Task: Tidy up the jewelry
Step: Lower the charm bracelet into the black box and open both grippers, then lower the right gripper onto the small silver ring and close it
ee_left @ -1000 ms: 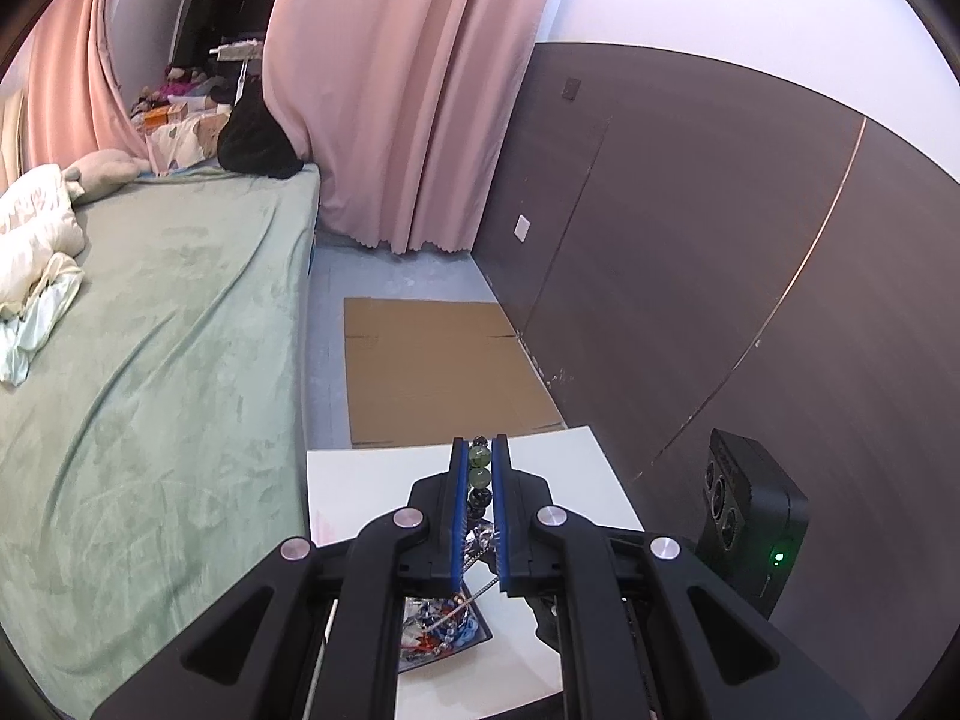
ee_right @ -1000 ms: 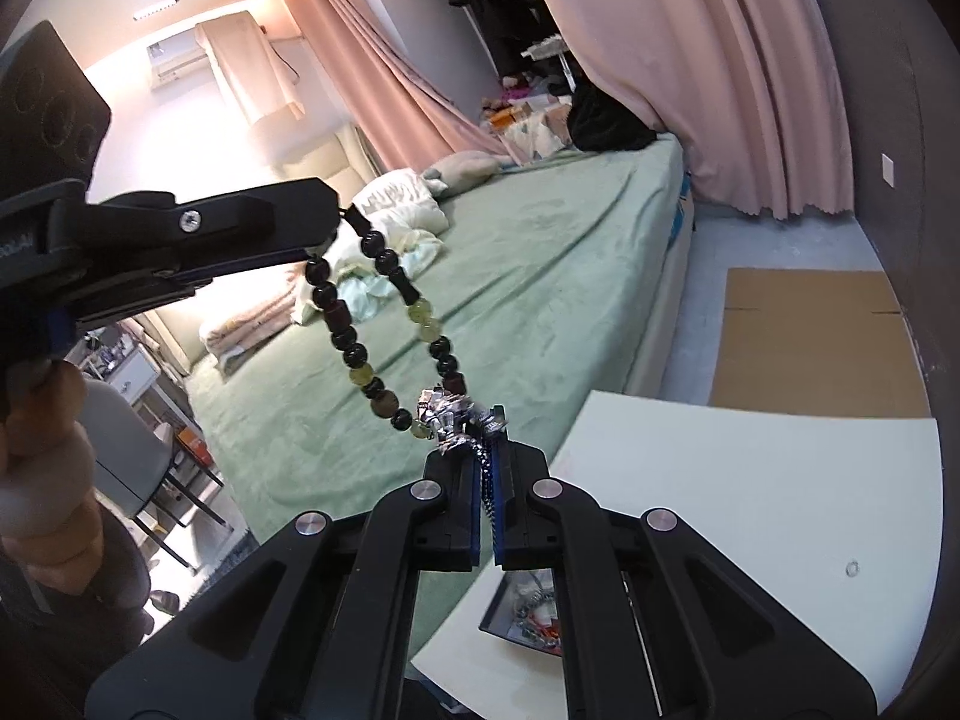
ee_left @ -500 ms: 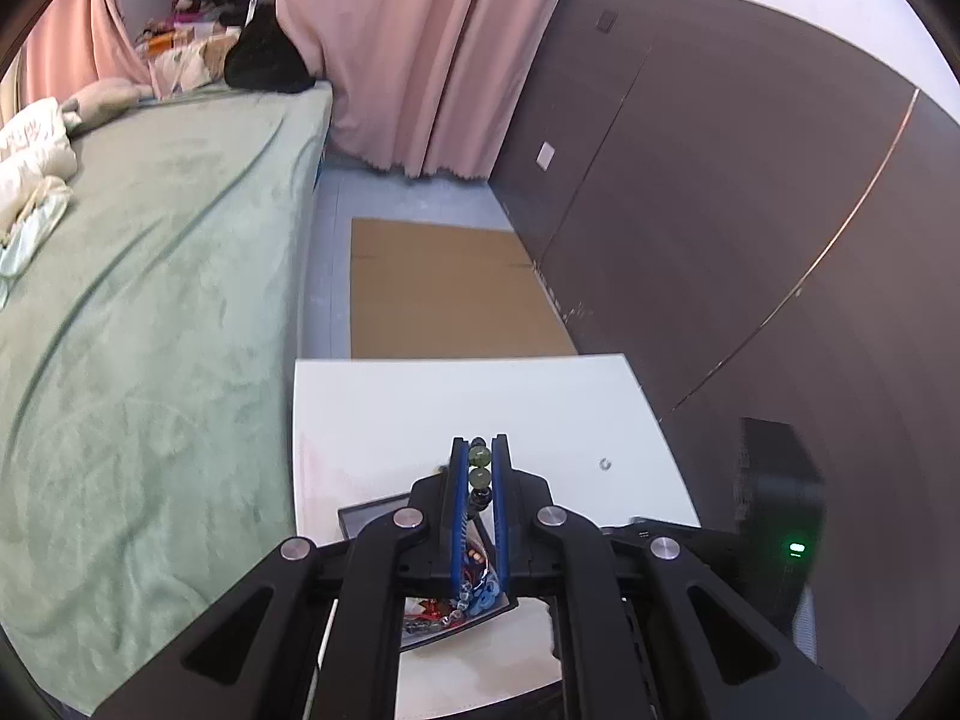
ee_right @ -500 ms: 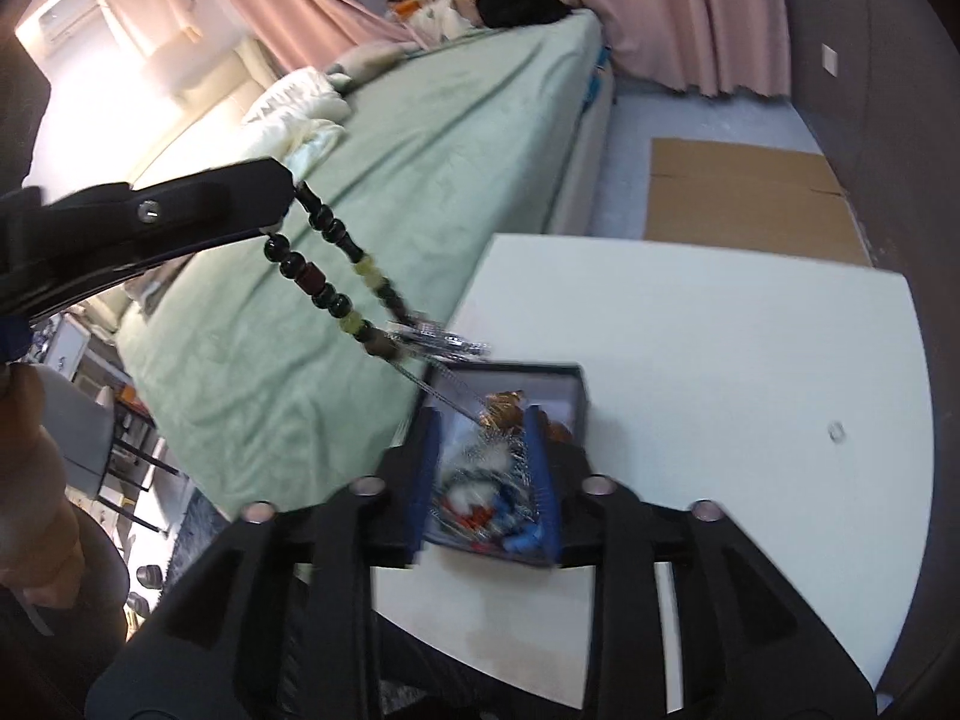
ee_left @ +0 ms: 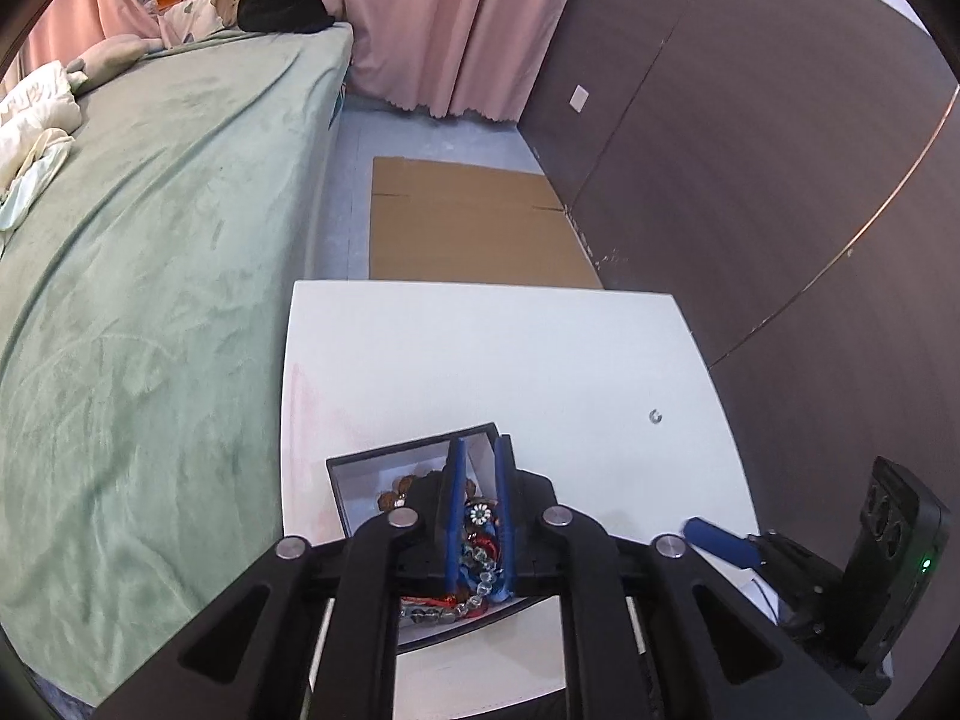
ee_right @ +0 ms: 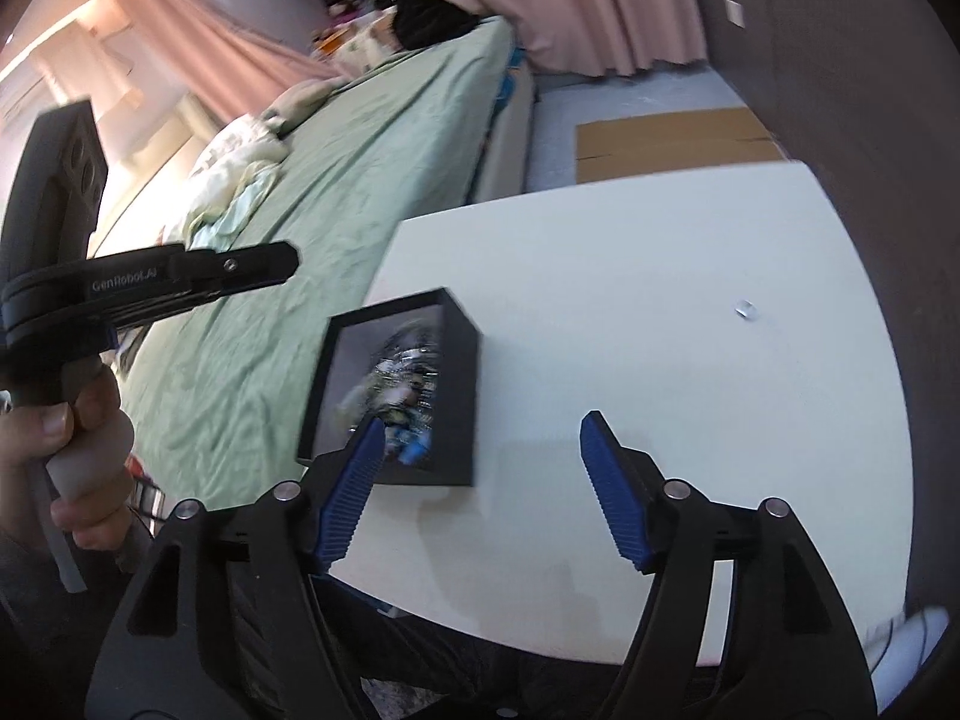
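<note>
A black box (ee_left: 360, 461) with a white inside stands near the white table's (ee_left: 480, 348) left front corner and holds a tangled pile of jewelry (ee_left: 477, 546). My left gripper (ee_left: 480, 449) hangs right over that pile, its blue pads a narrow gap apart and opening, with nothing pressed between them. No beads hang from the left gripper (ee_right: 288, 261) in the right wrist view. My right gripper (ee_right: 481, 423) is low over the table beside the box (ee_right: 462, 420), its jaws wide and still opening, nothing between them. The jewelry (ee_right: 402, 384) is blurred there.
A small silver ring (ee_left: 655, 417) lies alone on the table toward the right; it also shows as the ring (ee_right: 746, 309). A green bed (ee_left: 150, 300) borders the table's left edge. Flat cardboard (ee_left: 474, 222) lies on the floor beyond, and a dark wall panel (ee_left: 750, 180) stands right.
The dark bead bracelet with its silver charm, held between both grippers before, is gone from both. Both grippers came down toward the box. The right jaws spread wide and the left pads parted slightly.
</note>
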